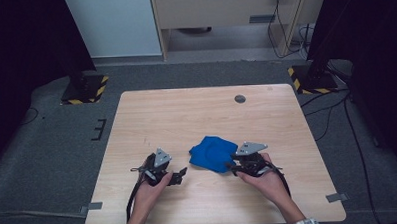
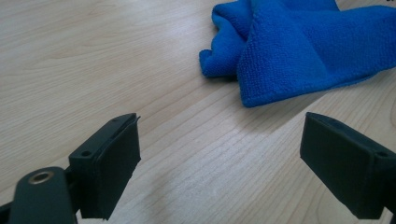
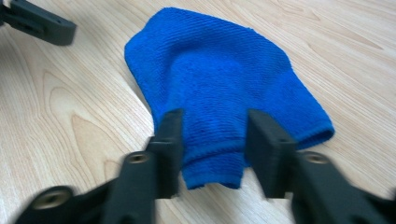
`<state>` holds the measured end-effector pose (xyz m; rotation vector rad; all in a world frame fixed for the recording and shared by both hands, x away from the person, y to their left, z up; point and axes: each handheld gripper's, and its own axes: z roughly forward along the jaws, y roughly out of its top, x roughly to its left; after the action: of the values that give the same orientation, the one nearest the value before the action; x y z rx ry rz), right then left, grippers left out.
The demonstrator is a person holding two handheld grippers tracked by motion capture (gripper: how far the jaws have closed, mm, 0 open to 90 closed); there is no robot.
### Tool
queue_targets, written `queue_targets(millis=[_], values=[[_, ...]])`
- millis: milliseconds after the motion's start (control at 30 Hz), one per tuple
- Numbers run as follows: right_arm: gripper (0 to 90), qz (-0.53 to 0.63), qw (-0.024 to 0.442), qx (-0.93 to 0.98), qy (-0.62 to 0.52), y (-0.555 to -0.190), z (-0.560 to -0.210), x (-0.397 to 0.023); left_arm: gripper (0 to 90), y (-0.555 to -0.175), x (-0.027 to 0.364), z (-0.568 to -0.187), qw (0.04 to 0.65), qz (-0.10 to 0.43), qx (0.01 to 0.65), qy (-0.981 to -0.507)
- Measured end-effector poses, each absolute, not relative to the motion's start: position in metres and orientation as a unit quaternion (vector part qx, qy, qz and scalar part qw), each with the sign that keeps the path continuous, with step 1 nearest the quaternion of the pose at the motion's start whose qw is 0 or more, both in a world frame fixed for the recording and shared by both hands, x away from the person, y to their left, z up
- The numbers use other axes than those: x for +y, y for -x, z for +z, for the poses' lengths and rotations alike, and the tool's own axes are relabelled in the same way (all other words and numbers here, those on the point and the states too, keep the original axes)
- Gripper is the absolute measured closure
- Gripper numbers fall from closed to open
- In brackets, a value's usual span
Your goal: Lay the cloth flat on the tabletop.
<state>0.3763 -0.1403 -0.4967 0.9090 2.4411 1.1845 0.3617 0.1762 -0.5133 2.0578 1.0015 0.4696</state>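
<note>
A crumpled blue cloth [image 1: 213,152] lies on the wooden table [image 1: 206,111], near the front and a little right of centre. My right gripper [image 1: 233,163] comes at it from the right; in the right gripper view its jaws [image 3: 214,144] pinch the cloth's [image 3: 219,70] near end, which bunches between the pads. My left gripper [image 1: 181,173] rests low on the table to the left of the cloth. Its jaws [image 2: 219,158] stand wide apart over bare wood, with the cloth [image 2: 299,51] ahead and to the right, untouched.
A small round grommet [image 1: 240,98] sits in the tabletop near the far edge. Two stand bases with yellow-black tape [image 1: 85,88] [image 1: 310,78] flank the table's far corners on the floor. Cables [image 1: 336,112] run along the floor on the right.
</note>
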Motion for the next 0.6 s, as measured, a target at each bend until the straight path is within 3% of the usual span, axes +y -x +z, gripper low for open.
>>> queue_targets(millis=[67,133,300,400,600], values=[[45.5,0.408,0.145,0.848,-0.306,-0.375,-0.498,-0.134,11.3,-0.365,0.171,-0.516,0.385,0.180,0.391,-0.816],[46.6,0.404,0.148,0.851,-0.302,-0.375,-0.499,-0.132,12.2,-0.366,0.170,-0.517,0.384,0.179,0.392,-0.817],[75.5,0.383,0.157,0.862,-0.293,-0.379,-0.505,-0.126,15.3,-0.368,0.164,-0.519,0.375,0.179,0.386,-0.823],[80.6,0.401,0.150,0.854,-0.295,-0.378,-0.500,-0.125,17.2,-0.369,0.163,-0.519,0.375,0.177,0.382,-0.826],[81.3,0.427,0.128,0.847,-0.290,-0.369,-0.488,-0.120,20.7,-0.371,0.162,-0.521,0.372,0.172,0.380,-0.829]])
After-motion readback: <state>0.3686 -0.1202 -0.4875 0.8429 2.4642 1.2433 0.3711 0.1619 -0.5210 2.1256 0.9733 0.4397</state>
